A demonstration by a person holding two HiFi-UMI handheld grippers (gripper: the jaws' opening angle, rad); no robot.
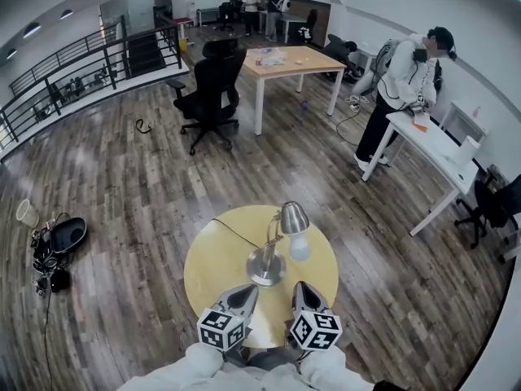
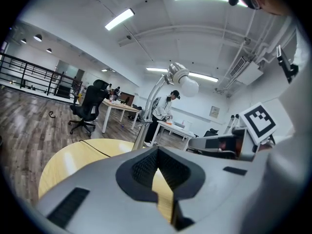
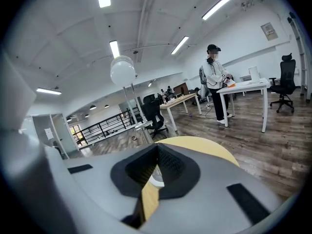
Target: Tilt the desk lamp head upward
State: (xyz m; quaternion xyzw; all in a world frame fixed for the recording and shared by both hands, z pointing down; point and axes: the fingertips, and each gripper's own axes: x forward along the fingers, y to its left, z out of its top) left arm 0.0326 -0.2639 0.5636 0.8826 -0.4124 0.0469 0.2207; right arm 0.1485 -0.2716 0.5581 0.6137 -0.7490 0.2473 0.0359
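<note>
A silver desk lamp stands on the round yellow table [image 1: 213, 261]. Its round base [image 1: 266, 267] sits near the table's middle, and its head [image 1: 293, 217] hangs low with a white bulb [image 1: 299, 248] pointing down. My left gripper [image 1: 248, 291] is at the table's near edge, just this side of the base, shut with nothing in it. My right gripper [image 1: 299, 287] is beside it, below the bulb, also shut and empty. In the left gripper view [image 2: 157, 151] the lamp head [image 2: 178, 74] rises ahead. The right gripper view [image 3: 157, 147] shows the bulb [image 3: 122, 71] above.
The lamp's black cord [image 1: 235, 233] runs off the table's far left. Beyond stand a black office chair [image 1: 210, 84] and a wooden desk [image 1: 293, 59]. A person [image 1: 403, 80] stands at a white desk [image 1: 435, 149] on the right. Bags [image 1: 53, 247] lie on the floor at the left.
</note>
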